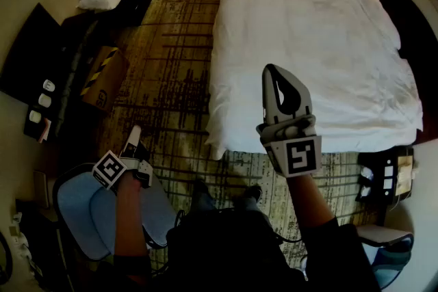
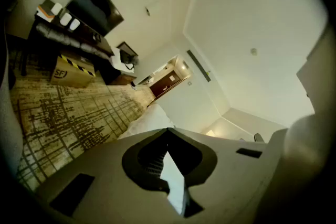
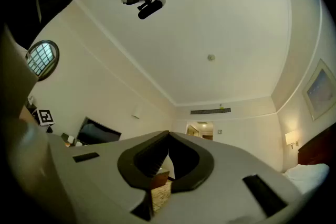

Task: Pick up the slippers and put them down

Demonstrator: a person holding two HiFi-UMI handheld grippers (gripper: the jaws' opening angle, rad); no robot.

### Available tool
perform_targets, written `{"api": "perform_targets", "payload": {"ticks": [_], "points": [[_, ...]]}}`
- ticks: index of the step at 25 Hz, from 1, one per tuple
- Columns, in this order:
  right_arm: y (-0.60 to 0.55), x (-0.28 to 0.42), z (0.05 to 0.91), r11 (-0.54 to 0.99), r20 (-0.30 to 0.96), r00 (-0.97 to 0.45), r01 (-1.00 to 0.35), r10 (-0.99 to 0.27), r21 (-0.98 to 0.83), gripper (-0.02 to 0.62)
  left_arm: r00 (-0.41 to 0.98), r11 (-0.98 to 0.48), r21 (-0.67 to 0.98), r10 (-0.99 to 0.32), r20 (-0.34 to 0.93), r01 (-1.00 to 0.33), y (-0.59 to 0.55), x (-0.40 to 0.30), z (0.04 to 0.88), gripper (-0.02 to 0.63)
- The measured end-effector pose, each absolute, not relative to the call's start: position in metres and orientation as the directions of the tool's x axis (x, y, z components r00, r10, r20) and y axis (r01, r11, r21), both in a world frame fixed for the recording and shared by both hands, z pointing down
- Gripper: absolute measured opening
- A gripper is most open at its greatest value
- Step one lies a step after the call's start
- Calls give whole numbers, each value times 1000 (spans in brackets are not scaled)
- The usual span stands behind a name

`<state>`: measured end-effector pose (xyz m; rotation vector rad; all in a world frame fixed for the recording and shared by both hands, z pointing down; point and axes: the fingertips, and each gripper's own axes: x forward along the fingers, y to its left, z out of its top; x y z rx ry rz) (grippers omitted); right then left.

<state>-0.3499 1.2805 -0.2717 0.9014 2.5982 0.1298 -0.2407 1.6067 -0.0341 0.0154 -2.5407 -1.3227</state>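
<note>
The left gripper (image 1: 135, 132) is held low at the left, above a blue seat (image 1: 79, 205), with its marker cube facing up. The right gripper (image 1: 270, 72) is raised at centre right, in front of the foot edge of the bed (image 1: 308, 31); its jaws meet at the tips and nothing sits between them. The bed carries a white cover. Patterned carpet (image 1: 171, 51) runs along the bed's left side. A cardboard box (image 1: 102, 78) with striped tape stands on the carpet near the left wall. The person's two shoes (image 1: 202, 191) rest on the carpet below the bed's corner.
</note>
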Motion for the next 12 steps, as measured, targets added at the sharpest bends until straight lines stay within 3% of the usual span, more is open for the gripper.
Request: {"api": "perform_targets", "payload": {"ticks": [5,12], "points": [[1247,-357,-254,812,-257,-770,555,584,180,11,-969,651,757,-153,196,50,1582,-258,-51,0],[1175,-359,-207,871,-130,-863,471,488,140,11,-968,853,517,-180,175,-66,1530,-294,-78,0]]}}
